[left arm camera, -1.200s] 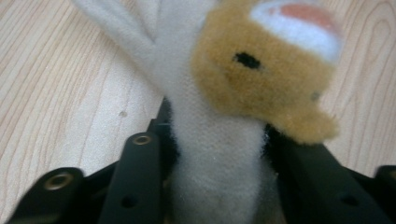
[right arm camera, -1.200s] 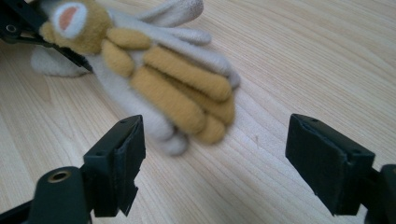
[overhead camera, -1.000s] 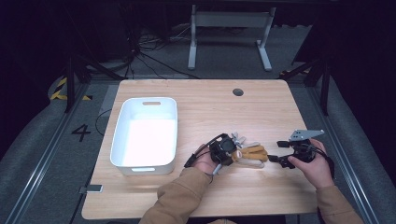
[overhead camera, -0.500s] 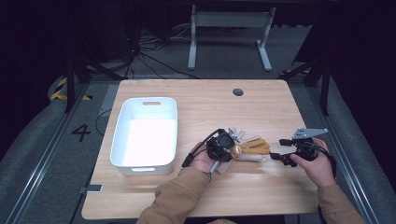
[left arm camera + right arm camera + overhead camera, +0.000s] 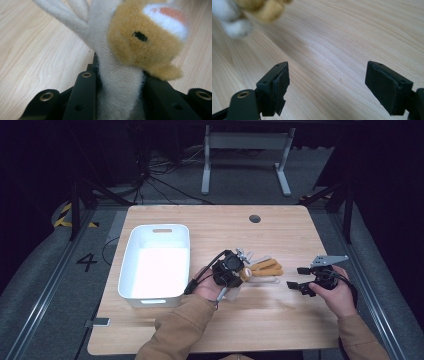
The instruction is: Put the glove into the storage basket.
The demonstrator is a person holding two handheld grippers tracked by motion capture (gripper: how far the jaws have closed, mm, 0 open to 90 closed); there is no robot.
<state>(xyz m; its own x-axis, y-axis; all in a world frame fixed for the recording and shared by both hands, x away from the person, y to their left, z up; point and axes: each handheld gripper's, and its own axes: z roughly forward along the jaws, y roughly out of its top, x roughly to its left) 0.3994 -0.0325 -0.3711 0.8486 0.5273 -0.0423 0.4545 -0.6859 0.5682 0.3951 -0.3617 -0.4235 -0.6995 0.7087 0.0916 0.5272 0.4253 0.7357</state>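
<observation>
Plush toy (image 5: 130, 57) sits pinched in the left gripper (image 5: 231, 270), right of the white bin (image 5: 131, 270); a thin hold could slip. Right gripper (image 5: 305, 281) waits open.

A single white numeral "4" (image 5: 86, 262) stands painted on the dark grey floor (image 5: 45, 285) left of the table (just below a patch of yellow-and-black hazard stripes (image 5: 65, 215), which carry no writing). Nothing else legible appears anywhere.
</observation>
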